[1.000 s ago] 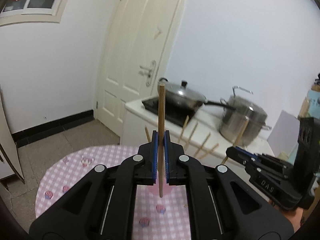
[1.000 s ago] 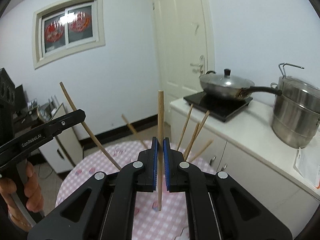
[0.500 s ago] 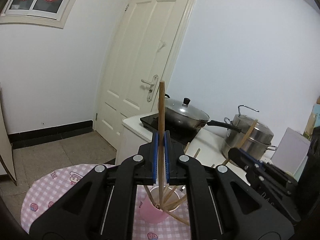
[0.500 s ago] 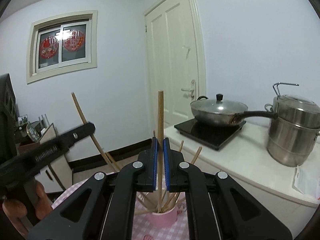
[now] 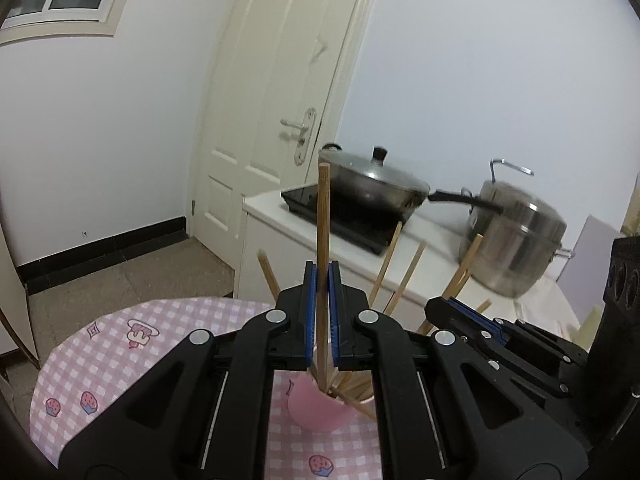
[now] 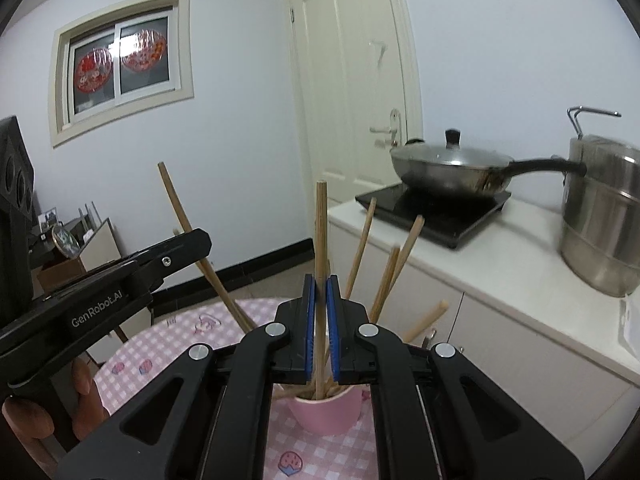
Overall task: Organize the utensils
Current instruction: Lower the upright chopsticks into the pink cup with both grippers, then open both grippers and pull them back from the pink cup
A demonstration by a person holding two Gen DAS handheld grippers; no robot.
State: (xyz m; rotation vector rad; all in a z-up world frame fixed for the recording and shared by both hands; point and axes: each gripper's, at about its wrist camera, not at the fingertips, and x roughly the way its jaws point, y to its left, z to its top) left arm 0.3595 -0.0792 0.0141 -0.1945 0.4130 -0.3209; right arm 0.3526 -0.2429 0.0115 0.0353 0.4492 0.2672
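White walls close the room behind you, with a window (image 6: 124, 62) at upper left of the right wrist view, a cream door (image 5: 280, 100) in the middle, and a white counter (image 6: 500, 276) running off to the right carrying a lidded wok (image 6: 448, 164) on a black cooktop (image 6: 432, 208) and a steel pot (image 6: 600, 220). Bare floor (image 5: 132, 276) lies between the door and the round table (image 5: 120, 360) with its pink checked cloth, whose curved edge shows at lower left. Your left gripper (image 5: 322, 320) is clamped on an upright chopstick (image 5: 322, 240), its lower tip inside the pink cup (image 5: 320, 412) among loose chopsticks (image 5: 408, 276) fanning out rightward. Your right gripper (image 6: 320, 328) grips its own chopstick (image 6: 321, 232) the same way, tip down in that cup, at bottom centre.
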